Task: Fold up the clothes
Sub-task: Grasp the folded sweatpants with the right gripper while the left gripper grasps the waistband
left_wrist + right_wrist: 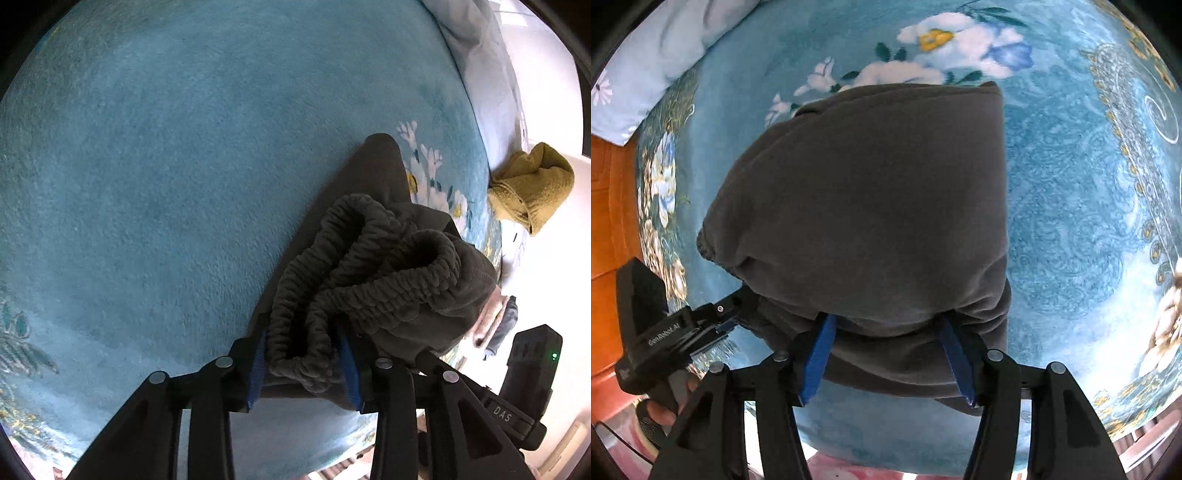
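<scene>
Garment: I count one dark grey garment (871,206), folded over, lying on the blanket (166,166); its ruched elastic waistband (369,273) is bunched at my left side.
Left gripper: my left gripper (303,365) has its blue pads (258,365) partly apart with the waistband bunched between them; I cannot tell whether they press on it.
Right gripper: my right gripper (886,358) stands moderately wide, a thick fold of the garment's near edge between its blue pads (818,356); the cloth touches both, but I cannot tell how firmly.
Writing: the right gripper's body in the left view reads "DAS" (502,413); the left gripper's body in the right view reads "GenRobot.AI" (663,334).
Blanket: one, teal plush, with white and blue flowers (934,40) and gold scrollwork.
Cloth: one mustard cloth (532,184) past the blanket's edge, well apart from the garment.
Bedding: one pale blue piece (653,55) at the far corner.
</scene>
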### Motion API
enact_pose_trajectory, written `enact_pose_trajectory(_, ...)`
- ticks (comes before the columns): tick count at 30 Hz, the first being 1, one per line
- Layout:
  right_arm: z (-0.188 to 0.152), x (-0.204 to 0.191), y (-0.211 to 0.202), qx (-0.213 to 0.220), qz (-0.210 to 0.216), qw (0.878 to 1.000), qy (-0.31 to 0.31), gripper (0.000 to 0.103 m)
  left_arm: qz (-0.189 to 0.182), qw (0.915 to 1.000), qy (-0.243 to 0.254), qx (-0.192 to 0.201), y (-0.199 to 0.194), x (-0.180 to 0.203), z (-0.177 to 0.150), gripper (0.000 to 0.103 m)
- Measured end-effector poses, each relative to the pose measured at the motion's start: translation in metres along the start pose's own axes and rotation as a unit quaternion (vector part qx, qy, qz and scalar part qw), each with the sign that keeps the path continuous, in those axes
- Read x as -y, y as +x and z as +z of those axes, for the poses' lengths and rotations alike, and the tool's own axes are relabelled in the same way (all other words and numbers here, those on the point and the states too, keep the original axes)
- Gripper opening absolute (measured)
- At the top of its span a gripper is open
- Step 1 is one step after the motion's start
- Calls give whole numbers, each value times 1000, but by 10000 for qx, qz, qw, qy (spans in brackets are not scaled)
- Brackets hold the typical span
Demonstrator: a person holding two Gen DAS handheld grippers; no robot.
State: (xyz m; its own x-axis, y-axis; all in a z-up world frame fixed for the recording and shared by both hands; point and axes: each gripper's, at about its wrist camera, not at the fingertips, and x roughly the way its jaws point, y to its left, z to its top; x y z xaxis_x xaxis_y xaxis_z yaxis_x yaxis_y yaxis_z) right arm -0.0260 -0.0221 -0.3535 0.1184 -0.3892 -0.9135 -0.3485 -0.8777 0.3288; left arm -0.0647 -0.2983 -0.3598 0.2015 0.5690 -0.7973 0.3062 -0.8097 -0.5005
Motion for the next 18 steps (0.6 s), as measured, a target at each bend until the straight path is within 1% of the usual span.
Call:
enact_pose_trajectory(2, -4, 1, -8, 44, 64, 10000, 61, 60, -34, 9997, 254, -28, -12, 9, -4, 40)
enact_pose_trajectory(4, -11, 3, -25, 209, 317, 9992, 96, 60, -14, 9977, 668, 71, -27, 19, -8, 41)
enact_pose_trajectory(5, -14, 6, -34, 337, 399, 9986, 73, 60, 50, 9966, 808, 137, -32, 21, -8, 46)
enact_pose_trajectory(6, -17, 9, -43, 469, 477, 9978, 46, 60, 104, 9955, 925, 199, -36, 23, -7, 57)
enact_pose_trajectory(7, -20, 12, -51, 600, 555, 9967, 20, 60, 123, 9949, 972, 249, -37, 23, -3, 64)
enact_pose_trajectory(8, -19, 20, -53, 656, 500, 9965, 108, 60, 109, 9949, 965, 281, -36, 21, -1, 69)
enact_pose_trajectory(10, -17, 35, -55, 755, 371, 9960, 299, 60, 74, 9961, 861, 185, -28, 22, 8, 70)
enact_pose_trajectory(12, -11, 53, -46, 614, 442, 9946, 713, 60, 39, 9970, 777, 20, -17, 24, 15, 74)
enact_pose_trajectory(13, -6, 61, -41, 533, 547, 9934, 855, 60, -4, 9969, 789, -51, -11, 28, 16, 75)
enact_pose_trajectory(15, -1, 69, -34, 459, 785, 9911, 973, 62, -109, 9957, 906, -149, -5, 34, 18, 82)
enact_pose_trajectory(16, 0, 70, -32, 439, 876, 9902, 996, 63, -89, 9952, 953, -186, 0, 35, 21, 83)
enact_pose_trajectory(18, 1, 72, -28, 443, 981, 9892, 994, 70, -51, 9949, 981, -228, 7, 34, 24, 85)
